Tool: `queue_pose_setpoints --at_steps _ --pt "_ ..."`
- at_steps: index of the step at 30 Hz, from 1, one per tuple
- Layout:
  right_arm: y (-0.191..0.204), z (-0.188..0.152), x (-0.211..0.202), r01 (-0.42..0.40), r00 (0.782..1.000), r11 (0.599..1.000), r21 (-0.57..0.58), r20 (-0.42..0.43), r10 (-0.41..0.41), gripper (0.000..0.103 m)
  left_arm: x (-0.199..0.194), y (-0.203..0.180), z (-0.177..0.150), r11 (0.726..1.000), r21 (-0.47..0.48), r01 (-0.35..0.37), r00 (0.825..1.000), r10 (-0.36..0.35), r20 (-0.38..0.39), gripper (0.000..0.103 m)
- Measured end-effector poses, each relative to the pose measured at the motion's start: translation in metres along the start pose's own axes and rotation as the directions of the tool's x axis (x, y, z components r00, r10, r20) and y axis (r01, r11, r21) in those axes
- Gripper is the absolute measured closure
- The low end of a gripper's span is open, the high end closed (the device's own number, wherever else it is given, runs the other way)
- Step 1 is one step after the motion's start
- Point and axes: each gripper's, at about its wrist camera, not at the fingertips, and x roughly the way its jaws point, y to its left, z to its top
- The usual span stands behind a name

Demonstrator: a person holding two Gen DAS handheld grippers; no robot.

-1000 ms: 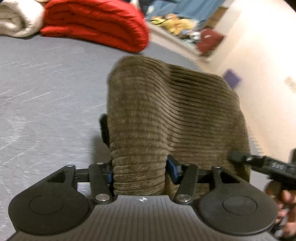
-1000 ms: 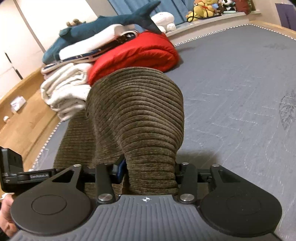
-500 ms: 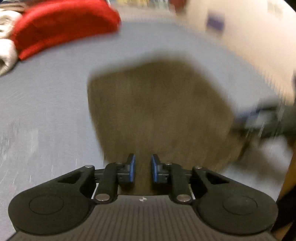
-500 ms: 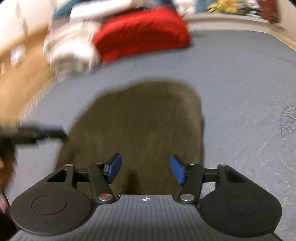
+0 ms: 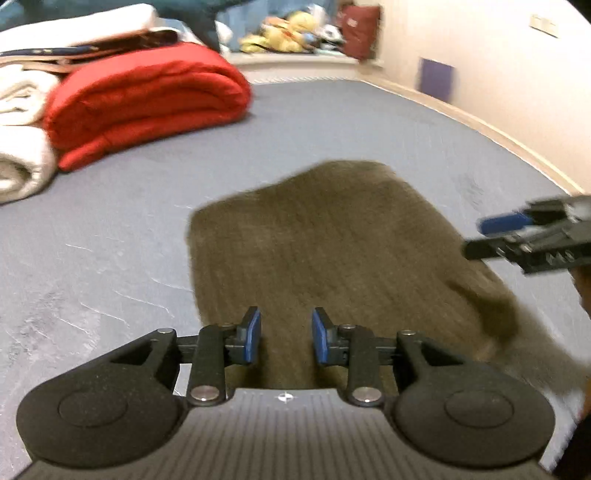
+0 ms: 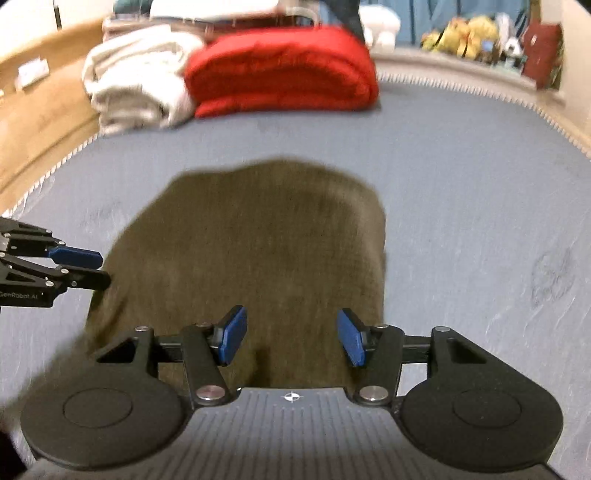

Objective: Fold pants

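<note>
The brown corduroy pants (image 5: 332, 240) lie folded flat on the grey bed (image 5: 110, 229). My left gripper (image 5: 286, 325) hovers over their near edge. Its jaws are opening, with a narrow gap and nothing between the blue pads. The right gripper (image 5: 517, 232) shows at the right edge of this view, over the pants' side. In the right wrist view the pants (image 6: 258, 240) spread ahead of my right gripper (image 6: 290, 328), which stands open and holds nothing. The left gripper (image 6: 74, 266) reaches in from the left at the pants' edge.
A folded red blanket (image 5: 147, 99) and rolled white blankets (image 5: 18, 147) sit at the far side of the bed. Plush toys (image 5: 288, 33) line a ledge behind. A wall (image 5: 498, 74) runs along the right. Wooden floor (image 6: 37, 122) lies beyond the bed's left edge.
Both grippers were shut on raised folds of the pants a second ago. They let go and drew back, and the pants now lie flat. The left jaws closed empty, then parted again.
</note>
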Motion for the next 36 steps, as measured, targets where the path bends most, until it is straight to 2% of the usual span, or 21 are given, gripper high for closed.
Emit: queue_pose_setpoints --at_steps 1,2,3,5,6,9,11,14,17,19,21,23,25,26,28,29,31,33,34,36 --pt "0.000 0.000 0.004 0.019 1.000 1.000 0.002 0.009 -0.019 0.040 0.010 0.002 -0.001 1.000 -0.017 -0.023 0.999 0.022 -0.033 0.069" --pt "-0.001 0.001 0.010 0.030 1.000 1.000 0.003 0.001 -0.030 0.039 0.024 0.005 -0.005 0.998 -0.034 -0.049 0.993 0.045 -0.105 0.069" --pt "-0.002 0.000 0.021 0.047 0.999 0.999 0.002 -0.028 -0.047 0.037 0.036 0.007 -0.010 0.997 -0.039 -0.061 0.987 0.055 -0.149 0.069" --pt "-0.009 -0.007 0.048 0.105 0.984 0.994 0.012 -0.144 -0.102 0.035 0.037 0.004 -0.006 0.997 -0.017 -0.071 0.986 0.068 -0.151 0.068" --pt "-0.014 -0.011 0.056 0.119 0.978 0.992 0.042 -0.175 -0.110 0.029 0.032 0.003 -0.001 0.996 -0.033 -0.077 0.986 0.071 -0.150 0.067" --pt "-0.029 -0.006 0.057 0.110 0.979 0.977 0.182 -0.192 -0.074 0.029 0.015 0.002 0.007 0.995 -0.088 -0.046 0.994 0.037 -0.106 0.049" --pt "-0.030 -0.001 0.048 0.126 0.984 0.974 0.187 -0.146 -0.099 0.030 0.001 -0.004 0.012 0.995 -0.082 -0.052 0.997 0.047 -0.063 0.045" --pt "-0.024 0.007 0.028 0.171 0.985 0.971 0.166 -0.053 -0.165 0.030 -0.023 -0.010 0.016 0.995 -0.092 -0.048 0.999 0.048 -0.002 0.033" --pt "-0.019 0.019 0.002 0.161 0.985 0.968 0.195 0.030 -0.170 0.029 -0.051 -0.025 0.022 0.993 -0.108 -0.050 0.994 0.060 0.090 0.017" --pt "-0.013 0.029 -0.018 0.149 0.982 0.966 0.213 0.083 -0.170 0.022 -0.073 -0.033 0.026 0.988 -0.129 -0.086 0.985 0.104 0.140 0.014" --pt "-0.006 0.039 -0.043 0.131 0.978 0.963 0.235 0.128 -0.164 0.014 -0.091 -0.041 0.028 0.981 -0.155 -0.114 0.977 0.139 0.159 0.011" --pt "0.002 0.046 -0.065 0.100 0.976 0.963 0.249 0.164 -0.144 0.009 -0.102 -0.045 0.028 0.973 -0.184 -0.138 0.976 0.165 0.145 0.010" --pt "0.008 0.047 -0.082 0.089 0.974 0.964 0.251 0.180 -0.136 0.002 -0.109 -0.049 0.022 0.967 -0.217 -0.131 0.981 0.158 0.112 0.009" --pt "0.011 0.043 -0.089 0.091 0.973 0.965 0.246 0.182 -0.138 0.001 -0.113 -0.050 0.019 0.965 -0.232 -0.121 0.985 0.145 0.089 0.008" --pt "0.016 0.033 -0.099 0.099 0.975 0.969 0.228 0.171 -0.140 0.001 -0.108 -0.052 0.009 0.958 -0.261 -0.124 0.990 0.136 0.031 0.000" --pt "0.017 0.023 -0.104 0.100 0.977 0.970 0.221 0.164 -0.138 0.001 -0.105 -0.052 0.002 0.953 -0.277 -0.126 0.990 0.138 0.021 0.000" --pt "0.018 0.006 -0.099 0.096 0.984 0.974 0.203 0.129 -0.124 0.001 -0.096 -0.056 -0.016 0.944 -0.292 -0.154 0.986 0.166 0.015 0.000" --pt "0.018 -0.010 -0.092 0.101 0.988 0.977 0.188 0.094 -0.120 0.001 -0.084 -0.062 -0.026 0.941 -0.277 -0.196 0.981 0.187 -0.060 0.000" --pt "0.016 -0.020 -0.082 0.112 0.989 0.977 0.181 0.072 -0.127 0.001 -0.082 -0.065 -0.031 0.944 -0.280 -0.174 0.984 0.157 -0.085 0.000" --pt "0.017 -0.032 -0.068 0.123 0.991 0.977 0.173 0.031 -0.130 0.001 -0.079 -0.068 -0.037 0.955 -0.268 -0.127 0.990 0.107 -0.087 0.000"
